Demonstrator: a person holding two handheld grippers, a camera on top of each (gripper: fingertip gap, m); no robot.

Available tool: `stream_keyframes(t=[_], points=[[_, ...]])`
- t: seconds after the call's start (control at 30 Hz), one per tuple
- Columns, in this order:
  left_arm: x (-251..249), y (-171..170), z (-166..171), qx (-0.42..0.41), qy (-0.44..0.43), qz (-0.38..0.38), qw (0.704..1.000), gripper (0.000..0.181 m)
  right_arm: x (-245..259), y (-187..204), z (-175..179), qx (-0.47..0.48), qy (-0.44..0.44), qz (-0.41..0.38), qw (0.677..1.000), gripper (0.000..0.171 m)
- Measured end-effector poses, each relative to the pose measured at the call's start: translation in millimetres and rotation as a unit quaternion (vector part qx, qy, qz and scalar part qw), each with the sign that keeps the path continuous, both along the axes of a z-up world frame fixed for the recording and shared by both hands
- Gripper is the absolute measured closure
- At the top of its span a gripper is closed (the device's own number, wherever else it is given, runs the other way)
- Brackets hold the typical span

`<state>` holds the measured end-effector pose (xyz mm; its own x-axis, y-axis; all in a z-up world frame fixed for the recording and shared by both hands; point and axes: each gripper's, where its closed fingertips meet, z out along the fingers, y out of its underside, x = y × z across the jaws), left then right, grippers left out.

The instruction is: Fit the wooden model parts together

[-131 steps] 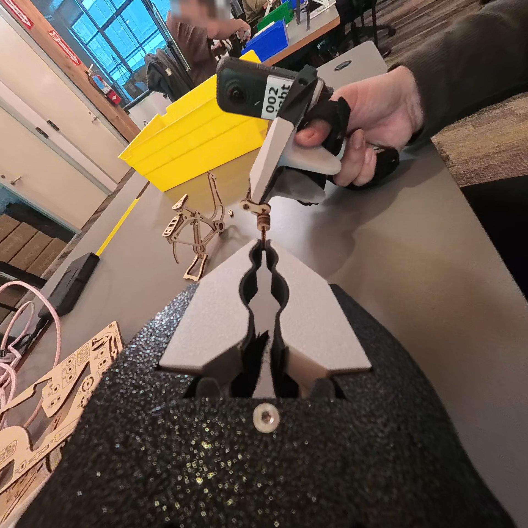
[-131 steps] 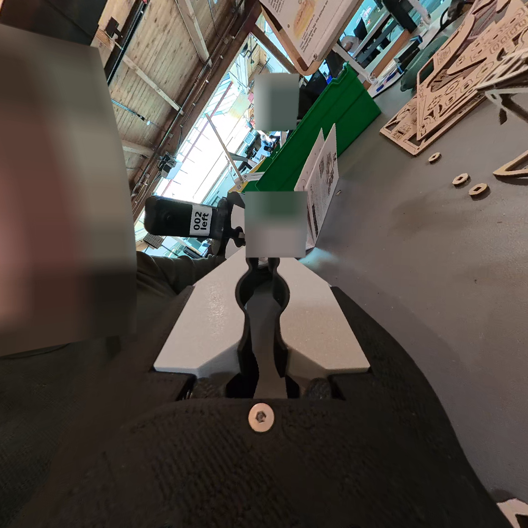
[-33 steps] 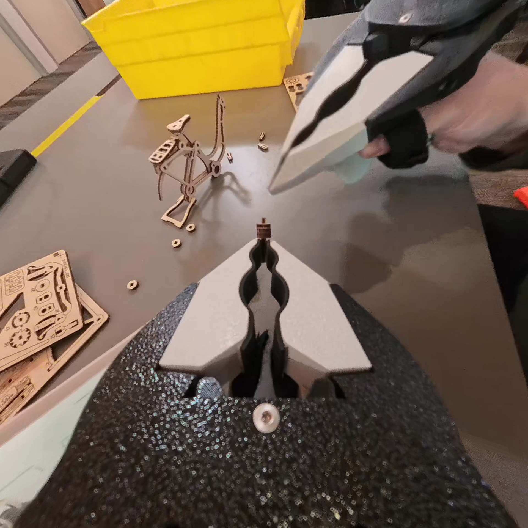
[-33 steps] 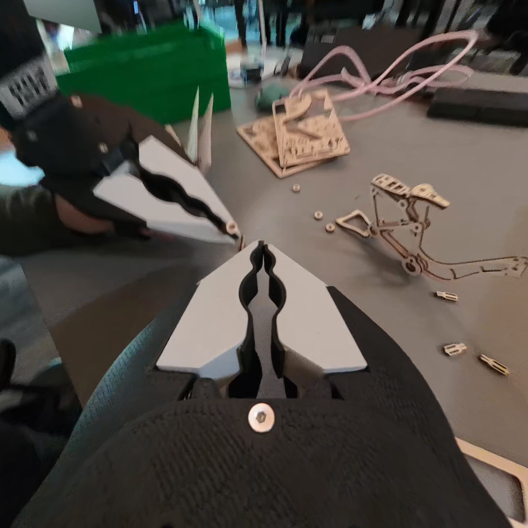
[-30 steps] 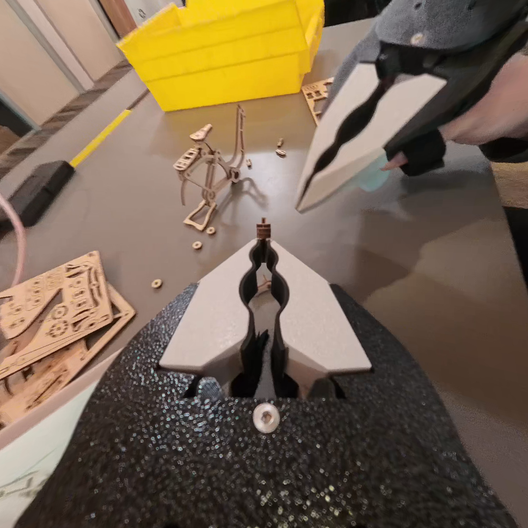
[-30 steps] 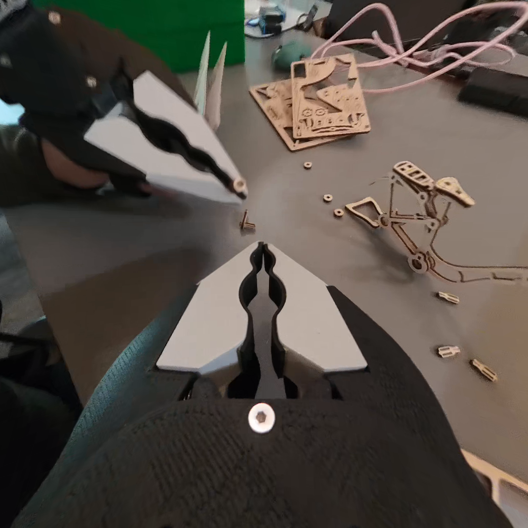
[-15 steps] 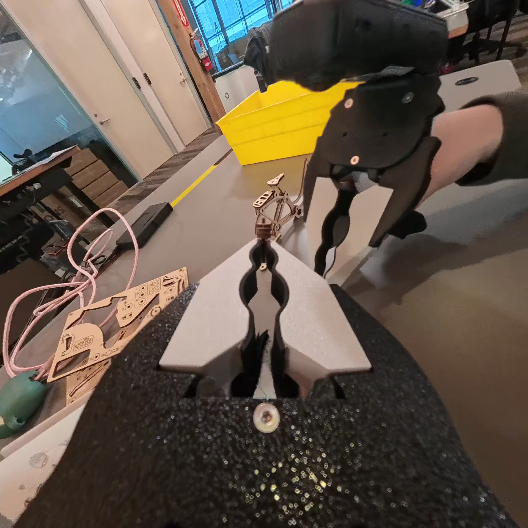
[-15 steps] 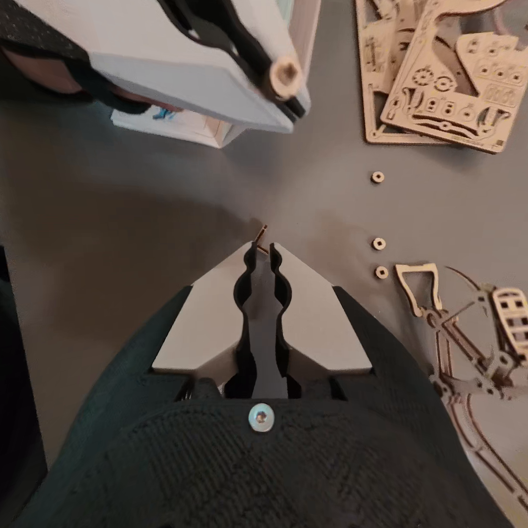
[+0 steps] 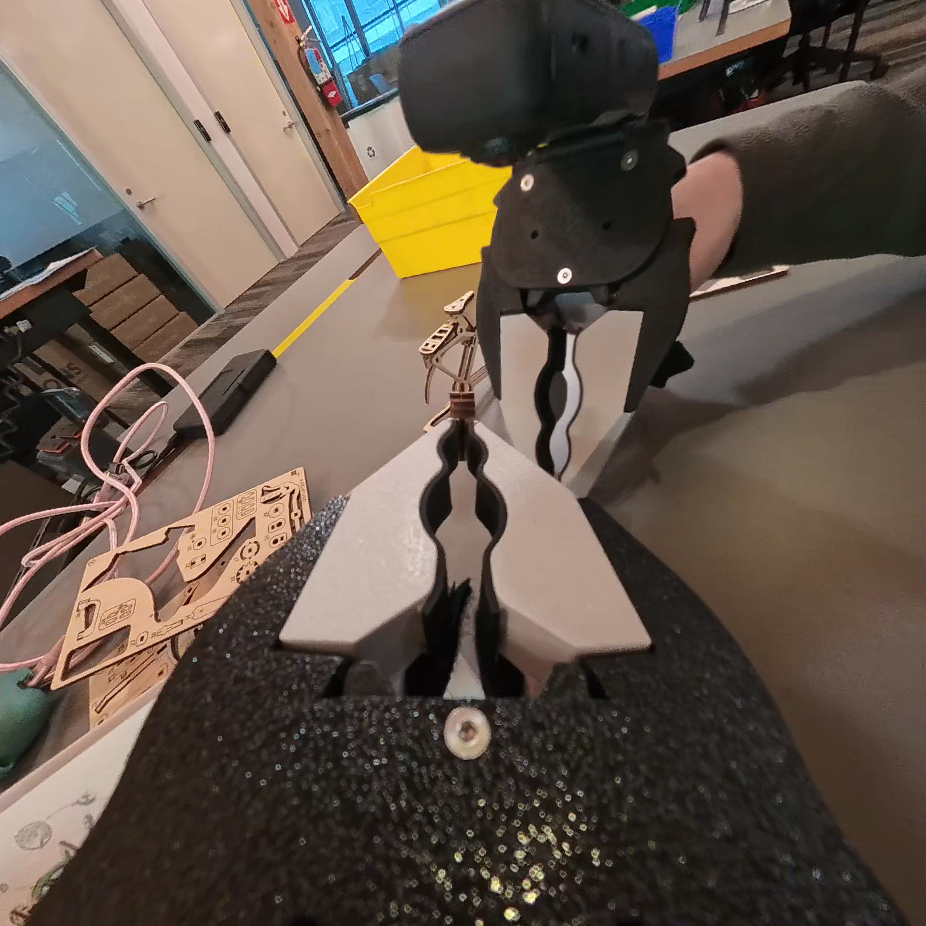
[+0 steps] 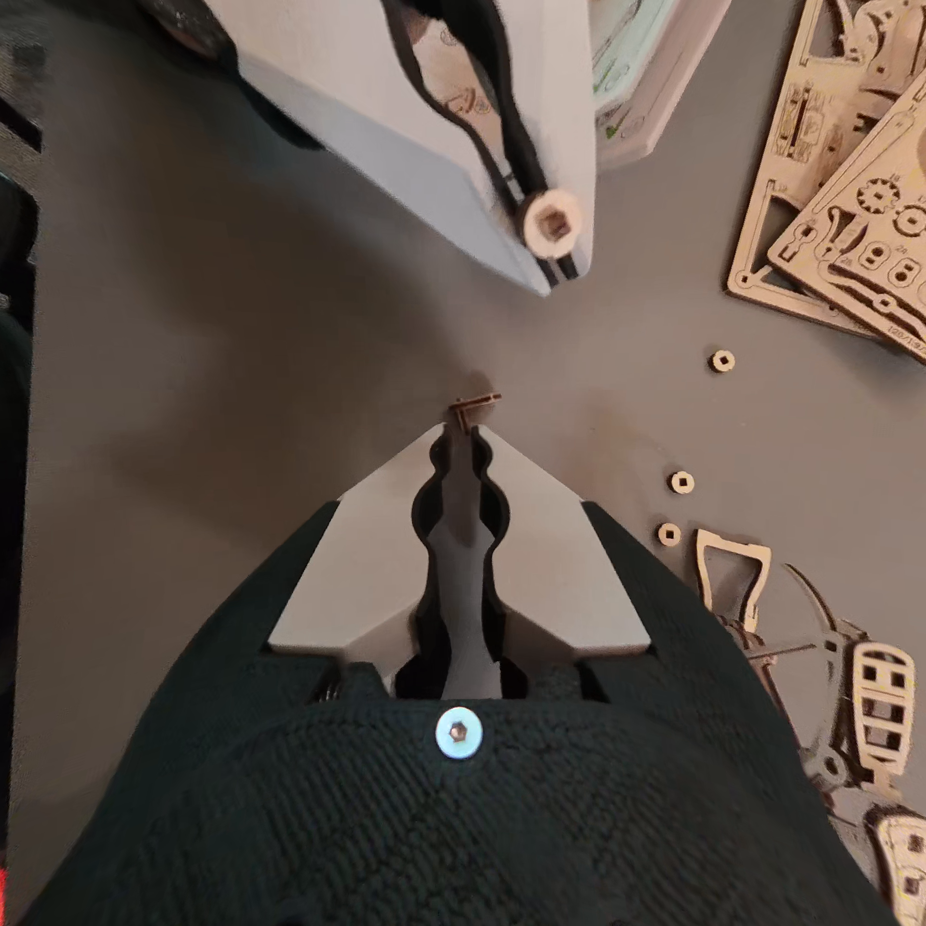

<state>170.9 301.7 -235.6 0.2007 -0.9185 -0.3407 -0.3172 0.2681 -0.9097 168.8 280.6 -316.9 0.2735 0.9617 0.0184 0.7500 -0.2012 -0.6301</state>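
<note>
Engraved across the laser-cut wooden sheets (image 9: 235, 521) (image 10: 827, 165) beside the pink cable, tiny part numbers next to nearly every cut-out, sharpest along the sheet edges in the right wrist view. High on the timber pillar, a red sign (image 9: 282, 6) with white lettering, cropped by the frame; just below it, a red fire extinguisher (image 9: 328, 92) with a pale label, too small to read. On the white bin (image 9: 373, 135) behind the yellow tub, one small dark symbol. On the pale printed booklet (image 10: 621, 100) (image 9: 45, 852) at the table edge, green-and-black print, blurred.
</note>
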Motion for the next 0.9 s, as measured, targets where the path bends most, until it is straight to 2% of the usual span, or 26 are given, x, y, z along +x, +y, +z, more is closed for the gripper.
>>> stream_keyframes(t=[0.03, 0.2, 0.27, 0.33, 0.4, 0.5, 0.6, 0.63, 0.77, 0.83, 0.9], points=[[0, 0, 0, 0.001, 0.001, -0.001, 1.000, 0.181, 1, 0, 0, -0.001, 0.001, 0.001, 1.000, 0.170], [0, -1, 2, 0.006, -0.004, -0.001, 1.000, 0.181, 12, -13, 7, -0.007, -0.011, -0.001, 1.000, 0.170], [0, -2, 2, 0.009, -0.003, -0.003, 1.000, 0.181, 18, -23, 17, -0.071, 0.014, -0.028, 0.997, 0.170], [2, -5, 1, 0.012, -0.002, -0.008, 1.000, 0.181, 31, -31, 28, -0.210, 0.052, -0.086, 0.973, 0.170], [4, -9, -1, 0.019, 0.004, -0.016, 1.000, 0.181, 54, -33, 31, -0.328, 0.055, -0.159, 0.930, 0.170], [8, -18, -4, 0.035, 0.015, -0.031, 0.999, 0.181, 97, -55, 16, -0.409, -0.076, -0.209, 0.885, 0.170], [10, -24, -6, 0.064, 0.027, -0.039, 0.997, 0.181, 103, -74, 18, -0.448, -0.147, -0.212, 0.856, 0.170], [11, -26, -6, 0.071, 0.030, -0.040, 0.996, 0.181, 101, -73, 17, -0.448, -0.156, -0.220, 0.853, 0.170], [14, -33, -8, 0.059, 0.023, -0.055, 0.996, 0.181, 86, -67, 17, -0.450, -0.140, -0.247, 0.847, 0.143], [17, -40, -9, 0.043, 0.012, -0.068, 0.997, 0.181, 82, -64, 27, -0.430, -0.110, -0.243, 0.863, 0.141], [18, -41, -10, 0.054, 0.014, -0.070, 0.996, 0.181, 76, -55, 39, -0.378, -0.053, -0.231, 0.895, 0.140]])
